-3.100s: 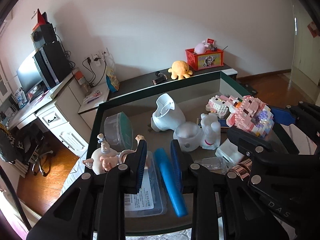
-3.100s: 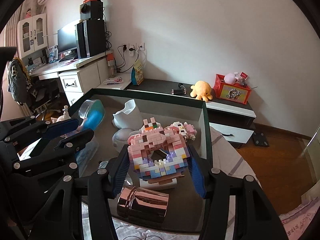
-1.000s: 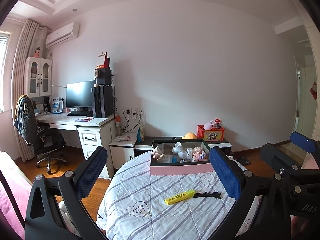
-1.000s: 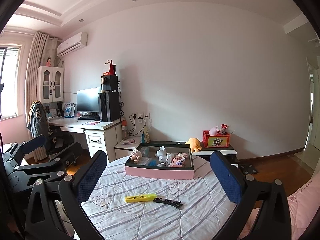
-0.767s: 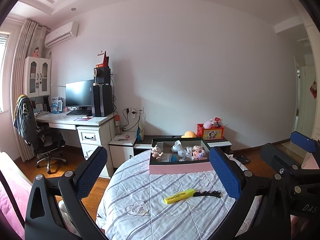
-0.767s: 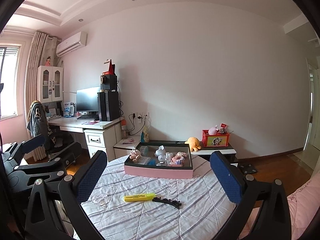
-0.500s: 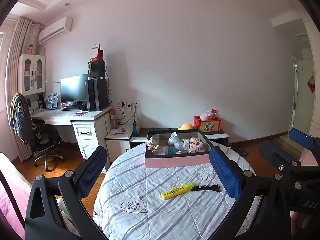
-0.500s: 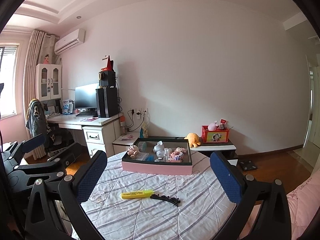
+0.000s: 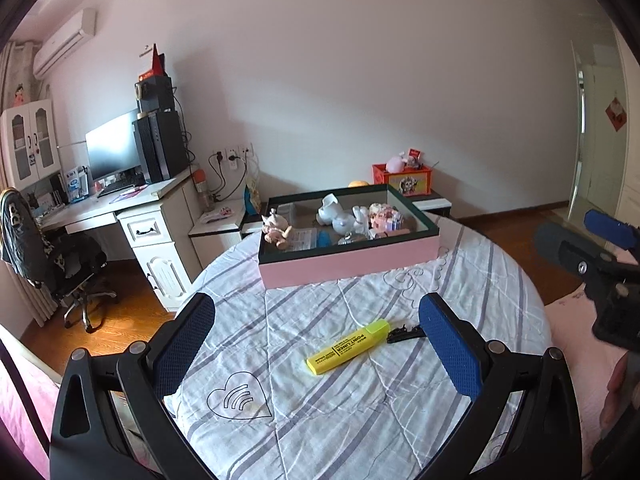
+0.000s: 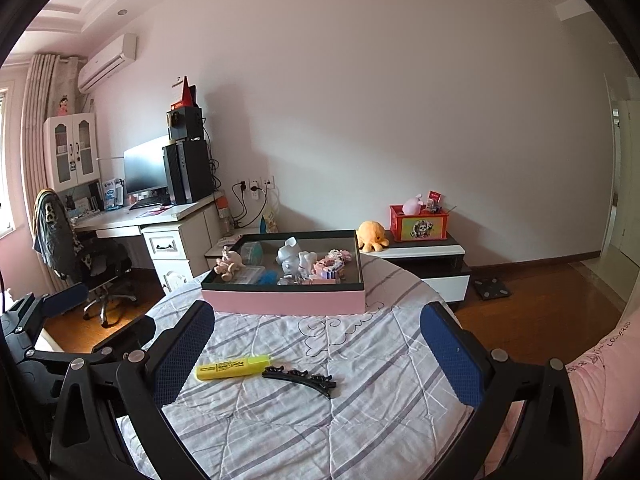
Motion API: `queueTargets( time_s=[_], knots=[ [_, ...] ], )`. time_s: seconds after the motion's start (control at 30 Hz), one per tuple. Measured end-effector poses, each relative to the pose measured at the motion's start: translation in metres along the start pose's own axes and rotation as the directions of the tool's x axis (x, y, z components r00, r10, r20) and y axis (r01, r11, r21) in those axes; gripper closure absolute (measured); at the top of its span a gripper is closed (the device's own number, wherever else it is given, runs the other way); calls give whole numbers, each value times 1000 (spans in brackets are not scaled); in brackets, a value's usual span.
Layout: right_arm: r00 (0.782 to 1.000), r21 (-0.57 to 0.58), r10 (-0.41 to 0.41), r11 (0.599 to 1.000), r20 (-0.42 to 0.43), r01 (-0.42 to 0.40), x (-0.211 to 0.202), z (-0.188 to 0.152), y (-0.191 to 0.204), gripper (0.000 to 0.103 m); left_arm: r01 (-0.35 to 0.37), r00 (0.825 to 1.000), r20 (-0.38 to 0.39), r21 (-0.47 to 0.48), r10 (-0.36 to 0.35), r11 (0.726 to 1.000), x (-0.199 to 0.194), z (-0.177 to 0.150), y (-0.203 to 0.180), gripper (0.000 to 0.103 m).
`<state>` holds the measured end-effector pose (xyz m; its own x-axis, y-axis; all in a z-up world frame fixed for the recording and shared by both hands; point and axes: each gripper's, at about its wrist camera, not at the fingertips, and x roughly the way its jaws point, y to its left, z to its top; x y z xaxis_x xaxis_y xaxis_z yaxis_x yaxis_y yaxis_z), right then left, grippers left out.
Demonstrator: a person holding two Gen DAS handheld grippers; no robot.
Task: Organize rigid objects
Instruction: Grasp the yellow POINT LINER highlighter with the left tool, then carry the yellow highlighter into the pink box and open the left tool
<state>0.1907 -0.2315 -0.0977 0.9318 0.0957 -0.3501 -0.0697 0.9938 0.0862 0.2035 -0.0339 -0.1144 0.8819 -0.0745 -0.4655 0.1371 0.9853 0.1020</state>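
Observation:
A yellow highlighter [image 9: 347,346] [image 10: 234,367] lies on the striped bedspread, with a black hair clip [image 9: 405,334] [image 10: 300,379] at its cap end. Behind them stands a pink box [image 9: 348,263] [image 10: 282,302] holding a pig figure, white figurines, a pink block model and other small items. My left gripper [image 9: 316,344] is open above the bed, the highlighter between its fingers in the view. My right gripper [image 10: 316,356] is open too, with highlighter and clip between its fingers in the view. Neither holds anything.
The round bed [image 9: 360,400] takes up the foreground. A white desk [image 10: 160,224] with monitor and an office chair [image 10: 80,264] stand at the left. A low cabinet [image 10: 424,256] with an orange plush and a red box is behind the pink box.
Both grippers let go of items in the box and drew far back. Over the last second both views tilted down and came closer to the highlighter and clip.

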Motion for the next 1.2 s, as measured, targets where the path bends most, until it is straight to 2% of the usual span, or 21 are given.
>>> queueTargets(
  time_s=[0.17,0.33,0.4,0.53,0.7,0.8,0.83,0.87,0.93,0.97,1.0,1.03,1.13,1.2],
  knots=[
    [999,4,-40,999,-35,40,36,1,-23,0,16,990,-139,57,-8,998,59,-21,1,0],
    [993,-14,-96,995,-67,96,82,12,-45,0,42,962,-272,106,-12,993,113,-42,1,0],
    [990,-20,-108,994,-88,107,105,17,-52,0,86,952,-303,113,-48,990,129,-45,-4,0],
    [984,-29,-94,995,-150,90,159,28,-66,0,80,936,-352,190,-8,978,159,-50,-18,0],
    [957,1,-35,999,-290,37,234,36,-85,0,85,933,-359,189,-11,978,180,-42,-15,2],
    [921,-20,-77,997,-381,75,277,35,-90,0,122,930,-363,178,-51,976,189,-37,-15,20],
    [914,-34,-86,996,-397,79,287,33,-89,1,142,928,-367,171,-71,975,191,-35,-15,38],
    [904,-42,-85,996,-418,74,298,32,-89,5,159,925,-370,160,-90,974,191,-34,-14,53],
    [879,-14,-42,999,-474,40,319,28,-93,21,171,923,-370,153,-103,973,192,-34,-11,70],
    [865,11,-14,1000,-501,22,328,26,-96,38,162,924,-369,151,-97,975,193,-34,-9,76],
    [854,18,-2,1000,-521,14,334,26,-97,48,152,925,-368,148,-88,977,193,-34,-5,76],
    [844,22,4,1000,-537,9,340,24,-98,51,142,926,-368,139,-82,980,194,-34,-2,76],
    [829,34,59,998,-556,-48,347,22,-96,71,93,931,-363,114,-45,989,194,-34,15,76],
    [827,17,78,996,-557,-83,346,22,-88,89,52,930,-367,93,-14,994,196,-35,30,76]
  ],
)
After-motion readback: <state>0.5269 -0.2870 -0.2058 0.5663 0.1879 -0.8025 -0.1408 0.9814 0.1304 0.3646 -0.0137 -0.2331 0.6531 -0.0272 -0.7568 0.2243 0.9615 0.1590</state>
